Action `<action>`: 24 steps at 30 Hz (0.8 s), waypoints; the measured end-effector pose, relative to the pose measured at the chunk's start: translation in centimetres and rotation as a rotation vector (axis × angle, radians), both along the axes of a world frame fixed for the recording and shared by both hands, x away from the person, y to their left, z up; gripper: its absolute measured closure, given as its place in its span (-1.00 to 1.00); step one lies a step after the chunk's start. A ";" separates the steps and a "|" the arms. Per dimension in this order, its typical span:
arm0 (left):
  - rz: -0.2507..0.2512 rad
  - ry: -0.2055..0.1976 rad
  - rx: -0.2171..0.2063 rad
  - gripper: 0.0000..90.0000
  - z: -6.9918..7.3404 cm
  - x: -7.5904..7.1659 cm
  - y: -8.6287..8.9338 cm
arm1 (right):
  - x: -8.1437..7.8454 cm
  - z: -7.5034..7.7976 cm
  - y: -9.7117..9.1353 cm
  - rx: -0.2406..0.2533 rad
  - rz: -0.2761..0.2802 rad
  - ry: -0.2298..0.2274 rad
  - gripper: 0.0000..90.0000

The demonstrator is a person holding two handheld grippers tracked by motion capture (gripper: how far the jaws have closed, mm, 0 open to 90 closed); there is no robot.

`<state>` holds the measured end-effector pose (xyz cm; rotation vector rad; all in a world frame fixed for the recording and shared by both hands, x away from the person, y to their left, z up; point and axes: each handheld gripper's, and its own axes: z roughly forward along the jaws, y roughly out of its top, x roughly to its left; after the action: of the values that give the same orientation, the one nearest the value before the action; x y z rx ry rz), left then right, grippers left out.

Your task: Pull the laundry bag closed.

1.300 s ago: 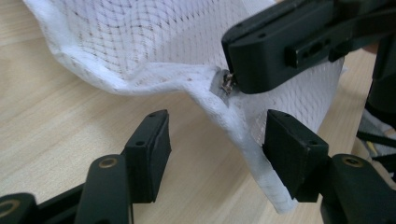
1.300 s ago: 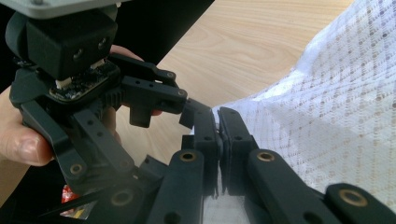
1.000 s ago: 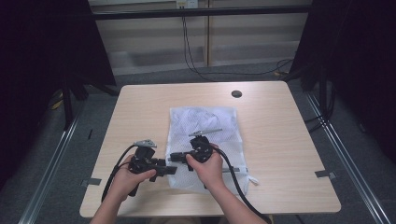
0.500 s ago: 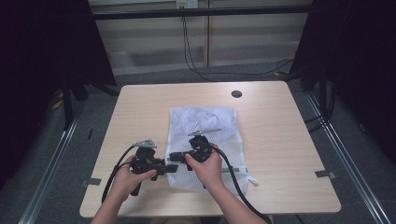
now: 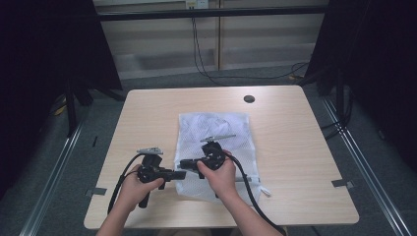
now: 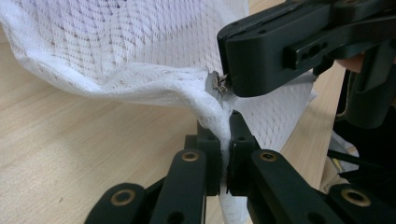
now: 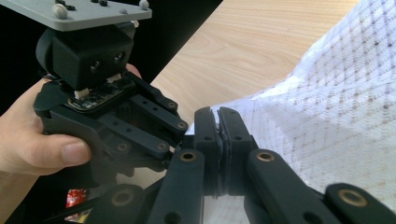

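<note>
Wooden table [image 5: 147, 113] carried the mesh bag [image 5: 216, 130] at centre; left gripper [image 6: 224, 154] had just closed on its nine-o'clock edge beside the pinching right gripper [image 7: 218, 135], readying a two-handed pull

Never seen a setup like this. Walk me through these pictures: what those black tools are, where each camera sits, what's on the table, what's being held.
There is no robot here. A person holds a hand-operated clamp with two black jaws in each hand. One picture comes from a fixed camera above the wooden table; the other two come from small cameras riding on each clamp, looking along its jaws.

On the table lies a white mesh bag, with a small dark round spot near the far edge.

The left gripper has just been closing, and its jaws now pinch the bag's edge. The right gripper is shut on the same edge right beside it.
</note>
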<state>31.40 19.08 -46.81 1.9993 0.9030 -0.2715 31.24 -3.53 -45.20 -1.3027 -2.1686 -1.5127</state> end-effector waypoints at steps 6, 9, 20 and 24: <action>0.010 0.015 -0.013 0.94 0.1 0.0 0.1 | 0.0 -0.1 -0.5 -0.004 0.005 0.006 0.95; 0.016 0.014 -0.018 0.95 0.1 0.0 0.3 | 0.1 -0.2 -0.7 0.007 -0.001 0.016 0.95; 0.015 0.010 -0.009 0.94 0.4 -0.2 0.4 | -0.1 -0.2 -1.4 0.006 0.006 0.026 0.95; 0.031 0.020 -0.015 0.95 0.4 -0.3 0.4 | -0.1 -0.2 -1.5 0.002 0.007 0.022 0.95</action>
<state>31.14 19.49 -46.37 1.9703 0.9414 -0.2805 31.13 -5.04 -45.43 -1.3034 -2.1560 -1.4902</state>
